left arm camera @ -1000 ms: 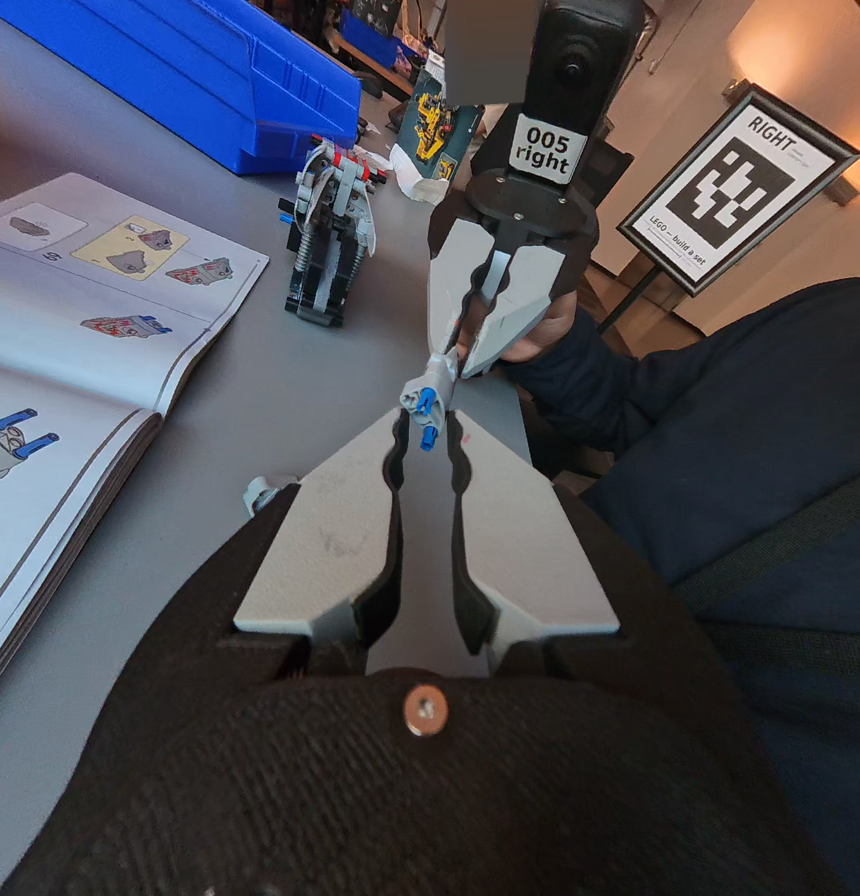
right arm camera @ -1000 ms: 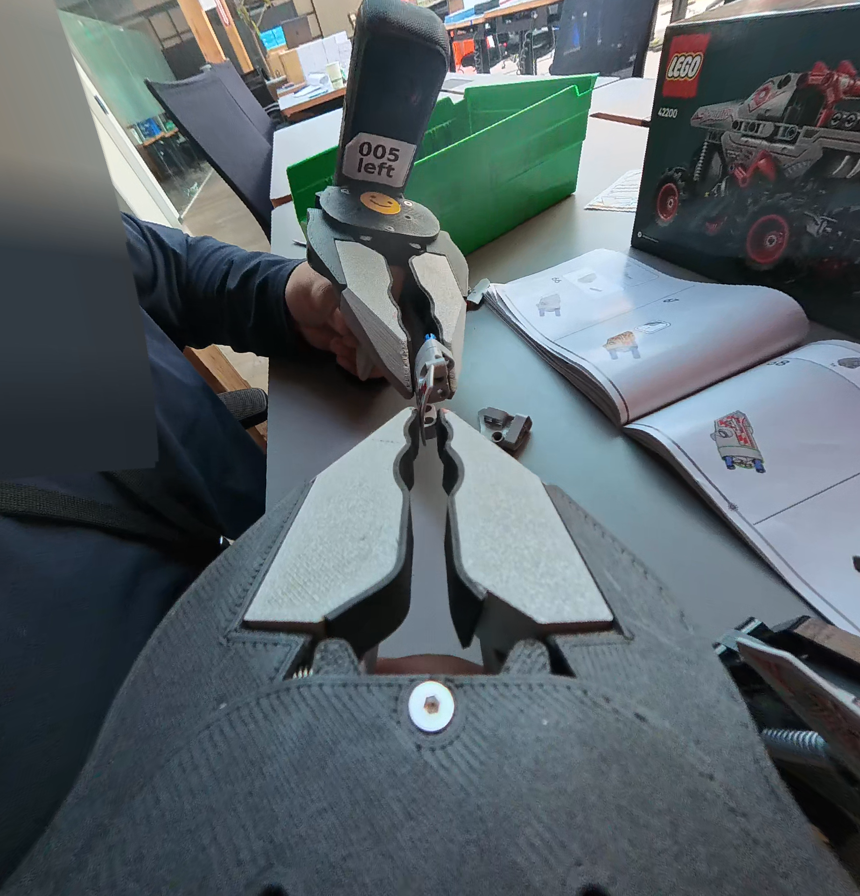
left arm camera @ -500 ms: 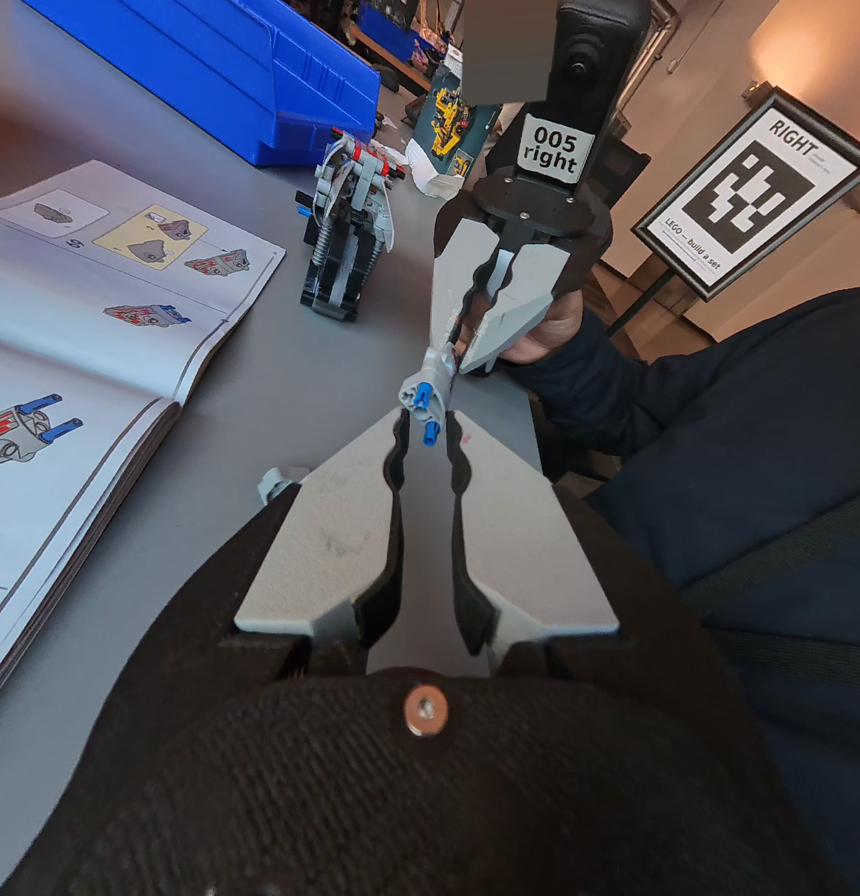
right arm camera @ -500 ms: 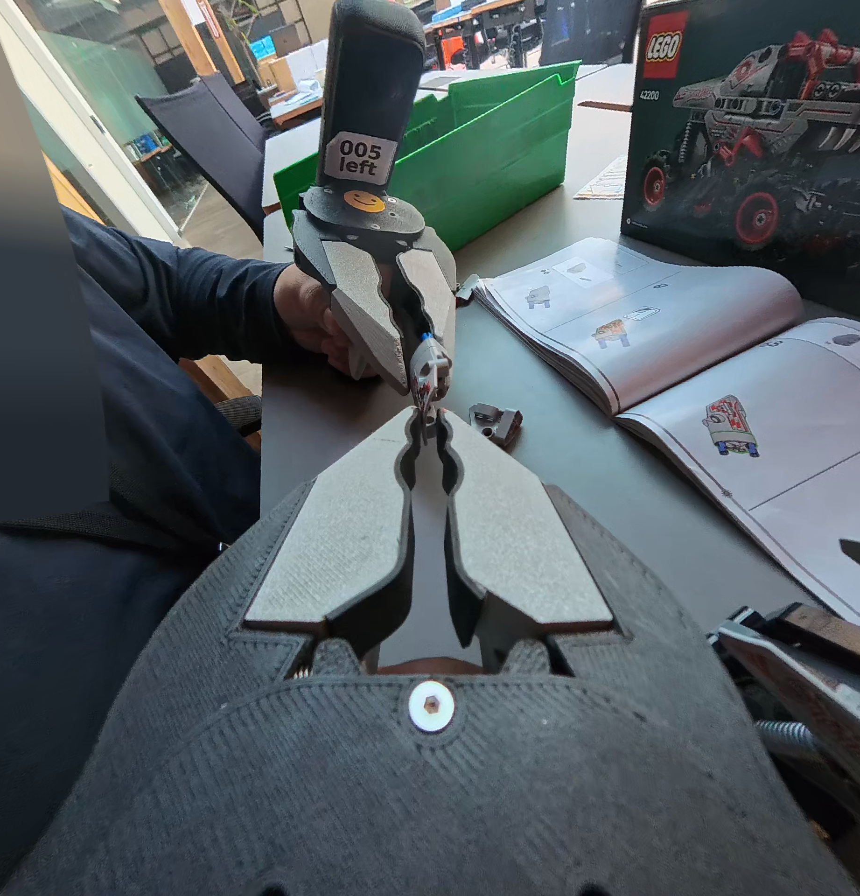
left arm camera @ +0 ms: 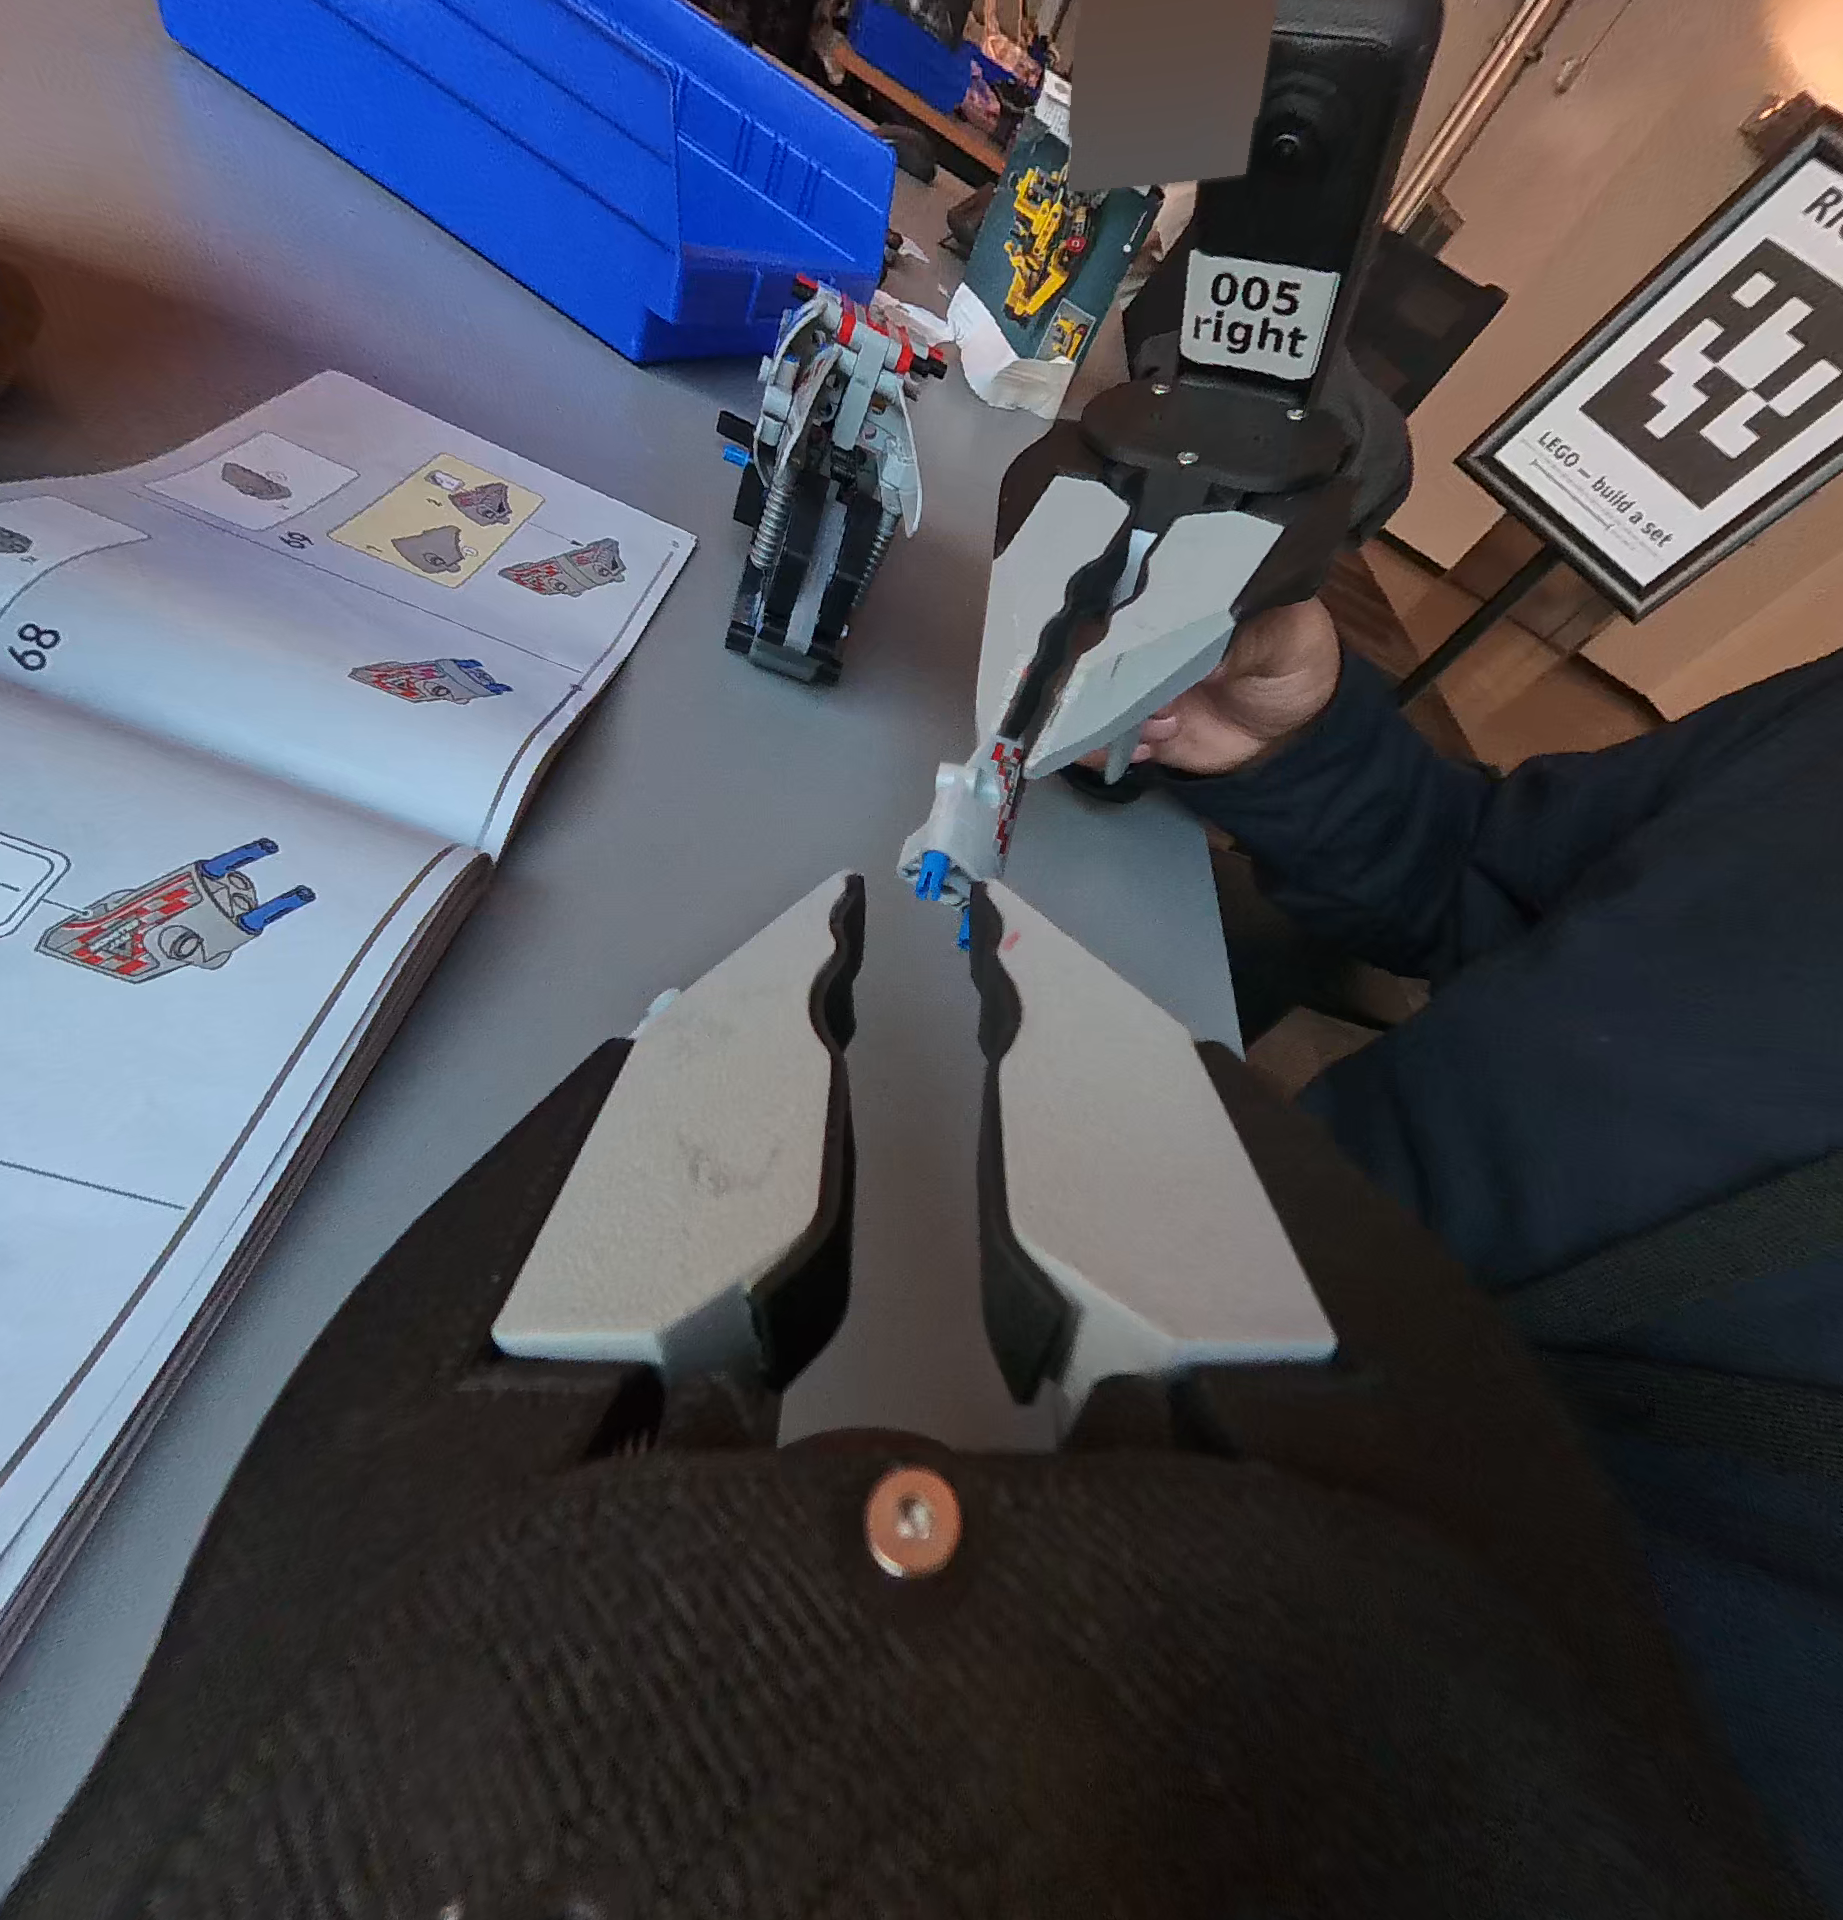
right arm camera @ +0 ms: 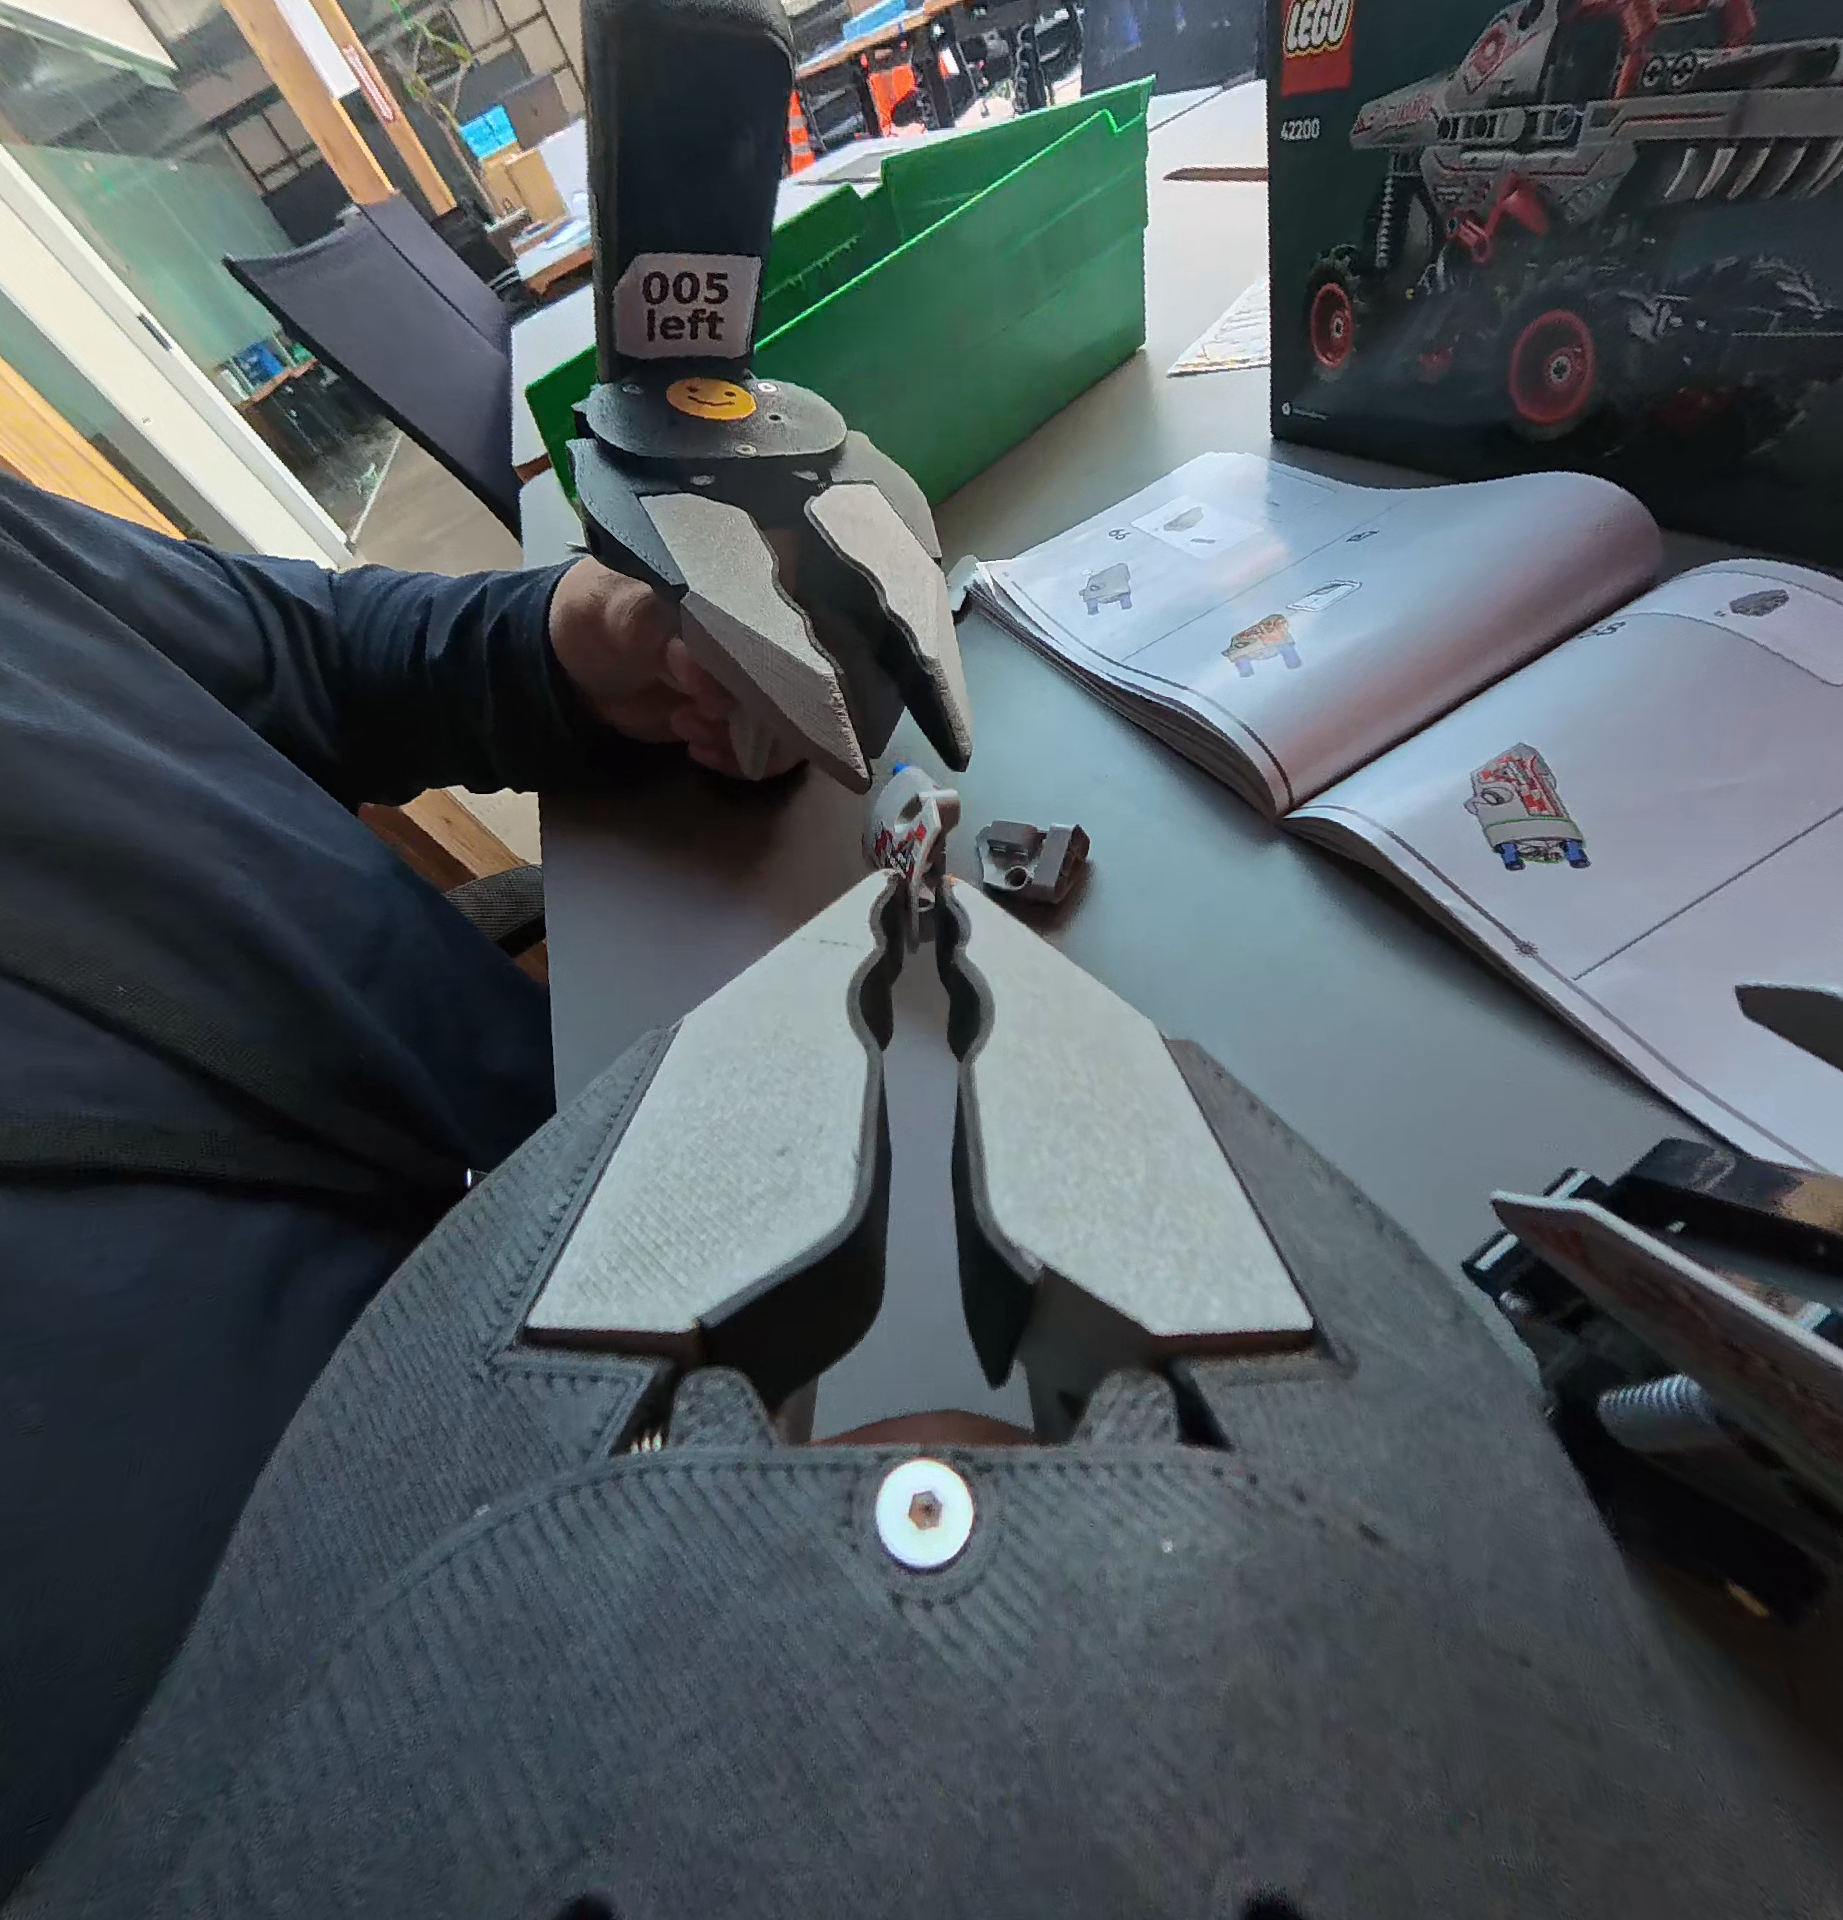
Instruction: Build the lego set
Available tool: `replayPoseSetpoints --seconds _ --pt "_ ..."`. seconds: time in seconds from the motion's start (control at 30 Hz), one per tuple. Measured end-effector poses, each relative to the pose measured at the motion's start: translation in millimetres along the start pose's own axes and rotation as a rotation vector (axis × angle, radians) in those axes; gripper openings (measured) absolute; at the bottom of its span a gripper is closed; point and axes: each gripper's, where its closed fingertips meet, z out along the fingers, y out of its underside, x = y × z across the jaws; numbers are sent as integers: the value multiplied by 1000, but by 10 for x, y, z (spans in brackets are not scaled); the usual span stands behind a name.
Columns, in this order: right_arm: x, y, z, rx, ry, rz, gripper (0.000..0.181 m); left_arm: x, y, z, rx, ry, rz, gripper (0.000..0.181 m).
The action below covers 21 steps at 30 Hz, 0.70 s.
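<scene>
A small grey Lego piece with a red-and-white sticker and blue pins (left arm camera: 956, 826) hangs in the air between the two grippers. My right gripper (right arm camera: 917, 888) is shut on the piece (right arm camera: 909, 826) and shows in the left wrist view (left arm camera: 1012, 767), pinching its far end. My left gripper (left arm camera: 919, 896) is open, with its tips on either side of the piece's blue-pin end and not gripping it. It also shows in the right wrist view (right arm camera: 909, 767), open just beyond the piece.
The open instruction booklet (left arm camera: 273, 790) lies left of the grippers on the grey table (left arm camera: 688, 790). A part-built chassis (left arm camera: 829, 520) stands behind, near a blue bin (left arm camera: 543, 135). A loose grey piece (right arm camera: 1036, 857), a green bin (right arm camera: 948, 291) and the set's box (right arm camera: 1571, 260) show in the right wrist view. The left gripper's tips are roughly 4 centimetres from the right gripper's.
My left gripper has opened and let go of the blue-pin end of the piece. The right gripper still holds the piece, now turned so its stickered side shows.
</scene>
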Motion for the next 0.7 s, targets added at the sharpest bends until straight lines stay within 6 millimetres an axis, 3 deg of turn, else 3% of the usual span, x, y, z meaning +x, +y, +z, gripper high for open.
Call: replayPoseSetpoints --seconds 0.37,0.53,0.7 --pt "-77 -10 50 12 -26 -14 0 105 103 63 -68 46 24 20" --pt "-107 11 58 14 -47 -11 0 106 124 35 -81 47 43 0" --pt "-122 82 112 -21 -35 -48 0 196 151 54 -94 81 79 0"
